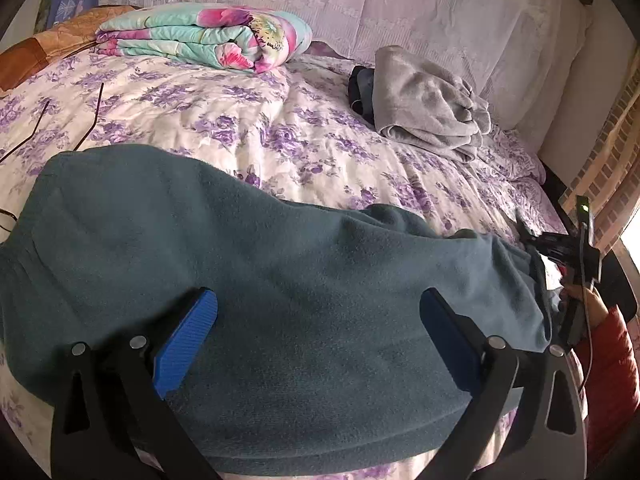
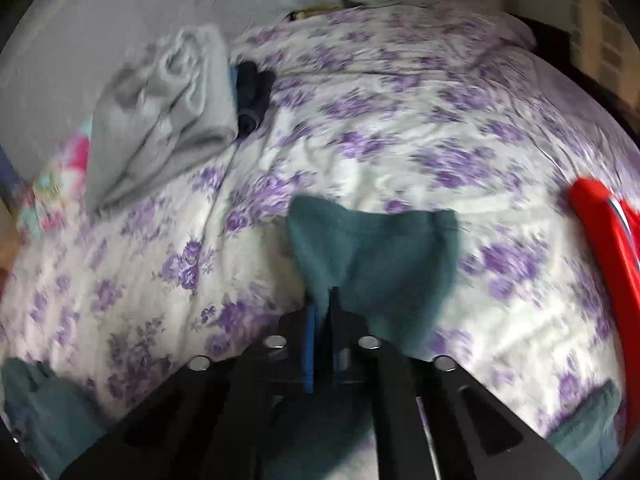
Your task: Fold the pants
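Note:
Teal fleece pants lie spread across the flowered bed sheet in the left wrist view. Just above them my left gripper is open wide; its blue pads straddle the cloth without pinching it. In the blurred right wrist view my right gripper is shut on a bunched edge of the teal pants, and the cloth fans out past the fingertips. More teal cloth shows at the lower corners of that view.
A folded floral quilt lies at the back left. A crumpled grey garment with a dark item beside it sits at the back right. A thin wire hanger rests on the left. A red sleeve is at the right edge.

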Available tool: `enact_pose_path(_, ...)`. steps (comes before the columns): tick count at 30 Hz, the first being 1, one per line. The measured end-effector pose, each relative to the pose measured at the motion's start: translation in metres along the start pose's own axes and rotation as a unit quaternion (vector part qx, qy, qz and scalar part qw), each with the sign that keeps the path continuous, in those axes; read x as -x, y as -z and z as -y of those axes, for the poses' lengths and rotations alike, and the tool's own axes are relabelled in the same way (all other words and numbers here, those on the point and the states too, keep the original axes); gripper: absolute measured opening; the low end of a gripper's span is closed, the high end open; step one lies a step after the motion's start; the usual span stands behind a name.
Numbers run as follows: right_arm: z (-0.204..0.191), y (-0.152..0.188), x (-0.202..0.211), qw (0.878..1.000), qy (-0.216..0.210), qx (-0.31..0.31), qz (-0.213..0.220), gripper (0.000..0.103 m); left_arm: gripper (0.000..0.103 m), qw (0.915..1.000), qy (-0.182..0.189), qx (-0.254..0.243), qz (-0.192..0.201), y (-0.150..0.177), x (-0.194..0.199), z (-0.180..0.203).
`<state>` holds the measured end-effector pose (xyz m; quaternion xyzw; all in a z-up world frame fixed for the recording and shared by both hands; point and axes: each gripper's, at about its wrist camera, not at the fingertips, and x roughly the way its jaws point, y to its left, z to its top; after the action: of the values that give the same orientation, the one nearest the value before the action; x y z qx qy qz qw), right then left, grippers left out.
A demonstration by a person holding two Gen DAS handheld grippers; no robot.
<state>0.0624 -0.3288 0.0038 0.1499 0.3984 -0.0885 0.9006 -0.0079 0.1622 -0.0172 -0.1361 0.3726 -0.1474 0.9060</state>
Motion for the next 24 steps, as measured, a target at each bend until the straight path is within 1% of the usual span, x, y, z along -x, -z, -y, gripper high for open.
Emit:
enact_pose_path(1,0.007,0.001,0.008,1.0,-0.004,-0.007,0.008,0.005,0.099,1.0,0.001,0.001,0.001,0.0,0.0,0.0)
enact_pose_path(4,0.037,0.013,0.053,0.997,-0.038,-0.048,0.051,0.005,0.099,1.0,0.005,0.002,0.002,0.0,0.0,0.0)
enact_pose_path(7,0.079,0.04,0.118,0.989,-0.061,-0.096,0.094,0.005,0.099,0.9999,0.013,0.005,0.006,0.001,0.003,-0.002)
enact_pose_path(9,0.107,0.062,0.15,0.984,-0.066,-0.123,0.109,0.005,0.099,0.9997,0.02,0.008,0.008,0.001,0.004,-0.004)
enact_pose_path(11,0.132,0.086,0.162,0.983,-0.062,-0.143,0.097,0.005,0.099,0.9998,0.017,0.006,0.006,0.001,0.003,-0.004)
enact_pose_path(12,0.142,0.097,0.16,0.984,-0.056,-0.151,0.081,0.005,0.098,0.9999,0.013,0.004,0.005,0.001,0.003,-0.003)
enact_pose_path(13,0.154,0.111,0.153,0.984,-0.043,-0.16,0.06,0.007,0.099,0.9999,0.011,0.003,0.004,0.001,0.004,-0.003)
enact_pose_path(15,0.17,0.122,0.143,0.982,-0.02,-0.179,0.05,0.01,0.099,1.0,0.009,0.002,0.003,0.001,0.004,-0.003)
enact_pose_path(16,0.173,0.125,0.14,0.981,-0.027,-0.186,0.046,0.014,0.099,0.9999,0.01,0.001,0.003,0.001,0.004,-0.003)
enact_pose_path(17,0.174,0.127,0.139,0.98,-0.043,-0.19,0.047,0.027,0.098,0.9999,0.01,0.001,0.002,0.001,0.004,-0.003)
enact_pose_path(18,0.172,0.128,0.14,0.979,-0.053,-0.189,0.051,0.035,0.098,1.0,0.009,0.001,0.003,0.001,0.004,-0.002)
enact_pose_path(19,0.168,0.126,0.142,0.98,-0.059,-0.182,0.057,0.041,0.098,1.0,0.008,0.001,0.002,0.001,0.004,-0.002)
enact_pose_path(20,0.163,0.124,0.148,0.982,-0.053,-0.171,0.067,0.041,0.099,1.0,0.008,0.0,0.002,0.001,0.003,-0.002)
enact_pose_path(21,0.157,0.122,0.158,0.984,-0.035,-0.153,0.088,0.041,0.099,1.0,0.008,-0.002,0.0,0.001,0.003,-0.002)
enact_pose_path(23,0.149,0.12,0.174,0.985,-0.016,-0.124,0.118,0.042,0.098,0.9999,0.008,-0.005,-0.004,0.001,0.003,-0.001)
enact_pose_path(24,0.141,0.118,0.18,0.986,-0.018,-0.107,0.127,0.043,0.098,0.9999,0.01,-0.004,-0.006,0.001,0.005,0.0)
